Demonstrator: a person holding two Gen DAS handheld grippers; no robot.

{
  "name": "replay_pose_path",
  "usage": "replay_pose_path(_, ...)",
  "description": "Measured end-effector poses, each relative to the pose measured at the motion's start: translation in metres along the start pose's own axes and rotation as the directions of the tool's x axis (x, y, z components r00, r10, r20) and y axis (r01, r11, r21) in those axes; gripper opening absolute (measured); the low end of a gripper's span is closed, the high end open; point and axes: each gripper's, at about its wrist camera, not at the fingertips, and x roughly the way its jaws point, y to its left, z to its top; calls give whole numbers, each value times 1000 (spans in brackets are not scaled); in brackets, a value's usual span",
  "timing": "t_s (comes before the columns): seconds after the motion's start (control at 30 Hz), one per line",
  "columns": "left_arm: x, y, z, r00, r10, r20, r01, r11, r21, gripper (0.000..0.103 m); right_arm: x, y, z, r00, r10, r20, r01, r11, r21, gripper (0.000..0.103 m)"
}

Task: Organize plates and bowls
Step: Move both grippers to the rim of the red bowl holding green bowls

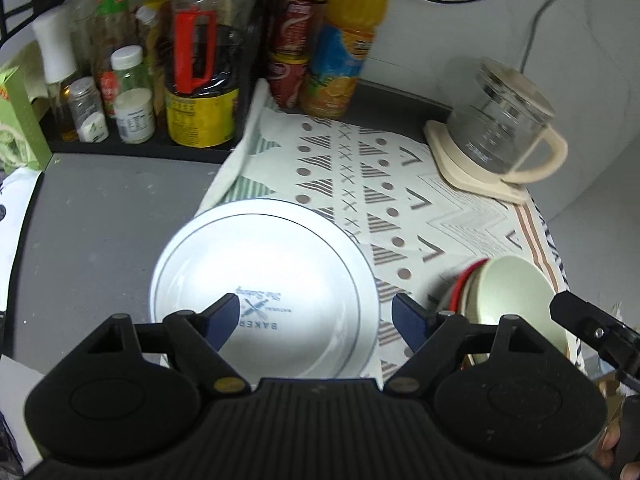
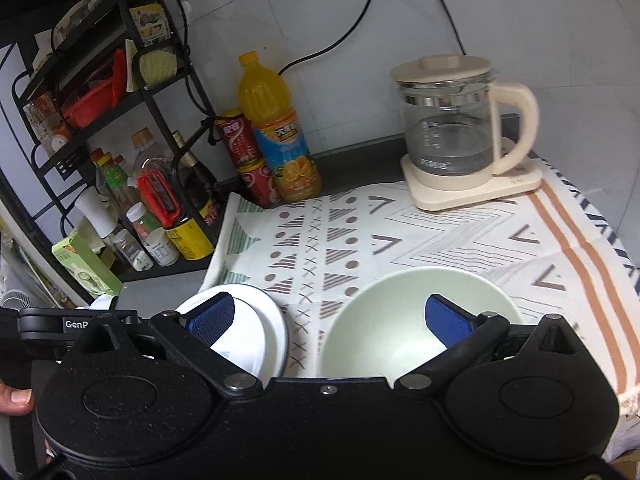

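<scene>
Beside the glass kettle (image 2: 456,136), on the patterned cloth (image 2: 440,236) covering the bench: pale green bowl (image 2: 400,320), white plate (image 1: 264,292) just left of it. Left tongs (image 1: 316,320) and right tongs (image 2: 328,320) both spread wide, empty.

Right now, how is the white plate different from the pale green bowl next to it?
The white plate is wide and shallow; the pale green bowl is deeper, with steep walls. The plate carries a thin dark rim line and blue printed lettering in its middle; the bowl's inside is plain. The plate overhangs the patterned cloth onto grey counter; the bowl sits on cloth. Both are upright, empty and ungripped.
</scene>
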Motion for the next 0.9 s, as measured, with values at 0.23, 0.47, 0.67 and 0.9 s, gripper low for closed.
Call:
replay_pose_path(0.23, -1, -22, -11, 998, -41, -55, 43, 998, 39, 81, -21, -16, -13, 1000, -22, 22, 22, 999, 26, 103)
replay_pose_path(0.47, -3, -50, -19, 998, -37, -47, 43, 992, 122, 81, -35, -33, -26, 999, -48, 20, 46, 997, 70, 103)
replay_pose_path(0.67, 3, -64, -23, 997, -48, -59, 57, 985, 161, 80, -41, -45, -32, 997, -75, 25, 72, 993, 95, 103)
replay_pose_path(0.9, 15, -72, -23, 995, -59, -79, 73, 978, 194, 79, -43, -57, -38, 993, -120, 18, 118, 988, 105, 102)
